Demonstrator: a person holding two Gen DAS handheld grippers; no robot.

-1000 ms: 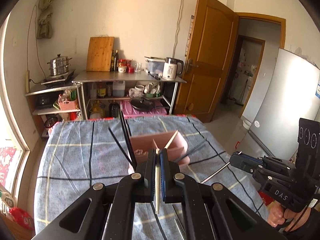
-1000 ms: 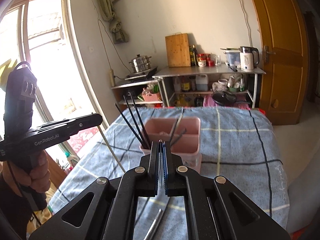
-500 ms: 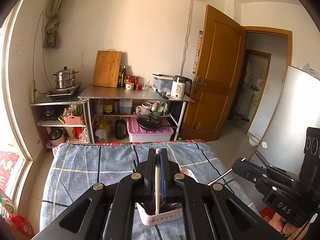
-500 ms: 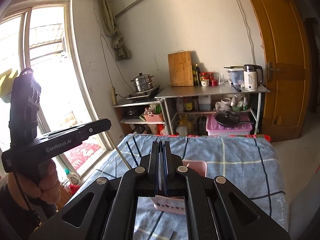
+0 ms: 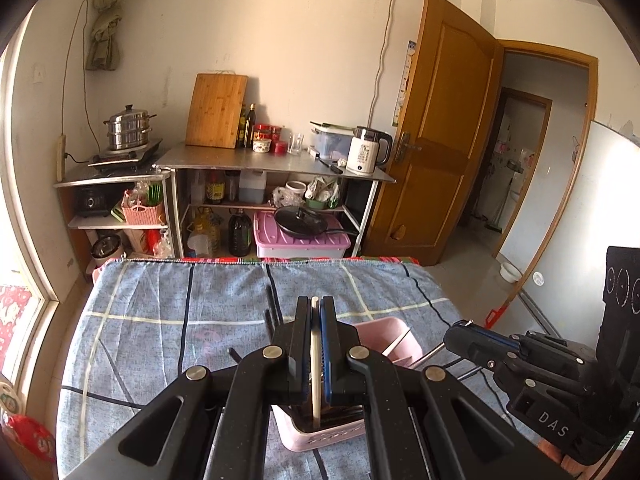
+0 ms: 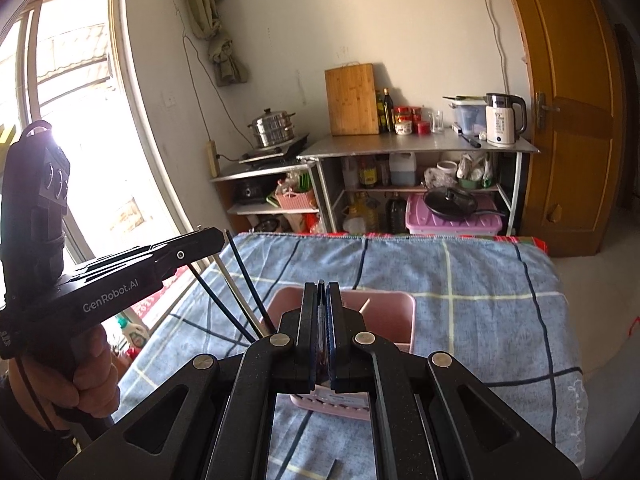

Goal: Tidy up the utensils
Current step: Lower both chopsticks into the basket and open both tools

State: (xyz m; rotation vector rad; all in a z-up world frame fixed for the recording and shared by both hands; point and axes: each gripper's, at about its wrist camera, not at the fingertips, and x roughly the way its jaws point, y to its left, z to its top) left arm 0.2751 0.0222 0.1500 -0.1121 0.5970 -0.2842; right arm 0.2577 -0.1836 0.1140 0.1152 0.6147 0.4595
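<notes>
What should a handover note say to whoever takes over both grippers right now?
Left gripper: shut on a pale chopstick, above the pink utensil holder.
Right gripper: shut on a thin metal utensil, type unclear.
Done: dark chopsticks stand in the holder's left compartment; one pale stick sits in another.
Left: drop both held pieces into the holder on the checked cloth.
</notes>
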